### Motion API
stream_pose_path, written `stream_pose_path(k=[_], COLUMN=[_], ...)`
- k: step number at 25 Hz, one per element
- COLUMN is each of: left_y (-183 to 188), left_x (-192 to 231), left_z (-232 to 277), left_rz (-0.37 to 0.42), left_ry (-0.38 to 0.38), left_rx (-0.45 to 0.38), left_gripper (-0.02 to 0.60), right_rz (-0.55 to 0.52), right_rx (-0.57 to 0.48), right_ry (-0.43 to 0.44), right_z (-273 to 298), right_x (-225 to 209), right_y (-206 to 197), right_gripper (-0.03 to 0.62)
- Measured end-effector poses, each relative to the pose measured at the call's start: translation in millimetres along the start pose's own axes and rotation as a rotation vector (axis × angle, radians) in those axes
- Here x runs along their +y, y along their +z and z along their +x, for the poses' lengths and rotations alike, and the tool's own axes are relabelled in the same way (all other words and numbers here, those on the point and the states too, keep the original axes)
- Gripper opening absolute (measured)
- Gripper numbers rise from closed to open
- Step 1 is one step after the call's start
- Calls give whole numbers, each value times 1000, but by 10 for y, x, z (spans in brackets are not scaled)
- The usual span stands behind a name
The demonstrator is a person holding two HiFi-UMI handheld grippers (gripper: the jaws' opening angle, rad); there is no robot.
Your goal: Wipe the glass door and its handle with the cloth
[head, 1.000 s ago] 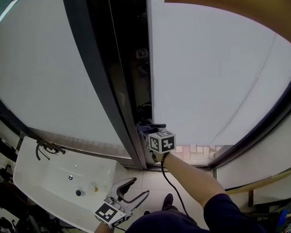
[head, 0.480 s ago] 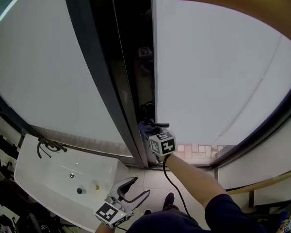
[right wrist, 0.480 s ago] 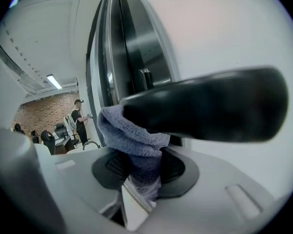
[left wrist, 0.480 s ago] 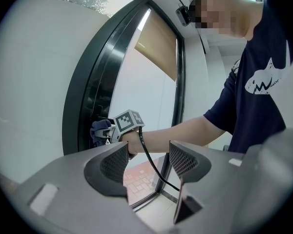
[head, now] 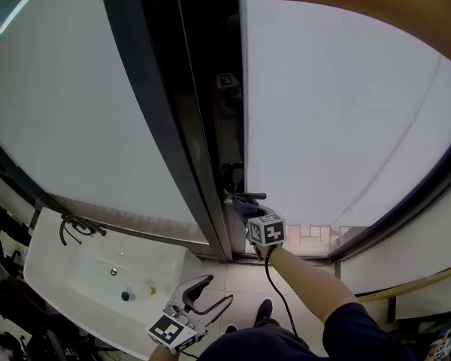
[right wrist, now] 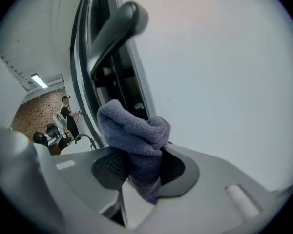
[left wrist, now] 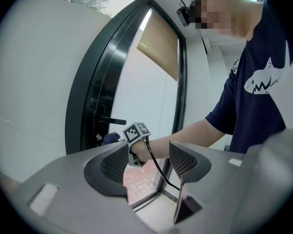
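Contact is what the step in hand needs, and I judge that step to be wiping the handle. The right gripper [right wrist: 141, 167] has its jaws pinching a bunched purple-grey knitted cloth [right wrist: 134, 130]. The cloth's folded top stands proud of the jaw tips, just below the black metal lever handle [right wrist: 115, 30]; whether cloth and lever touch I cannot tell. To do it well, lead with the soft bulge rather than the hard jaw tips. Wrap it over the lever's top, run along its length to the free end, then pass underneath, pressing lightly so the lever is not pushed down. The frosted white glass door [head: 346, 111] lies just right of the handle, open to broad overlapping strokes afterwards.

The right arm reaches forward nearly straight, bare forearm [head: 304, 280] out of a dark-blue sleeve [head: 353, 329], wrist just below the handle, a black cable [head: 274, 292] trailing from the gripper. The left gripper [head: 214, 290] hangs well below the handle, close to the body, jaws spread with nothing between them.
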State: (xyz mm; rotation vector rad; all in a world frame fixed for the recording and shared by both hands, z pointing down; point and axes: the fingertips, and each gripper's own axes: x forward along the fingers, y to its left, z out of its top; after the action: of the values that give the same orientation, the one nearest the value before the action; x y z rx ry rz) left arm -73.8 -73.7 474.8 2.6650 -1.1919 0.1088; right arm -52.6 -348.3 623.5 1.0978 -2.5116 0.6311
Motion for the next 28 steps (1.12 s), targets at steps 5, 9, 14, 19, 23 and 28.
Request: stream_pose_path(k=[5,9,14,19,23,28], left_y=[35,22,21,-9,57,58], left_x=[13,38,53,79,36,13], left_z=[55,92,149,193,244,233], left_rz=[2,4,3,3,17,22], left_ry=[-11,-4,2,-2,-22,-31], left_rx=[-10,11,24,33,27,15], left_gripper=[261,261,261,261,261,261], right_rz=[-58,-15,12,98,85,67], right_rx=[105,64,58,23,3,-57], right_ry=[80,128,149,189,155,123], right_z=[191,362,457,367,270,114], right_x=[225,425,440,416,292,159], right_y=[-369,-172,-57,82,146,248], right_gripper=[133,133,133,132,130,129])
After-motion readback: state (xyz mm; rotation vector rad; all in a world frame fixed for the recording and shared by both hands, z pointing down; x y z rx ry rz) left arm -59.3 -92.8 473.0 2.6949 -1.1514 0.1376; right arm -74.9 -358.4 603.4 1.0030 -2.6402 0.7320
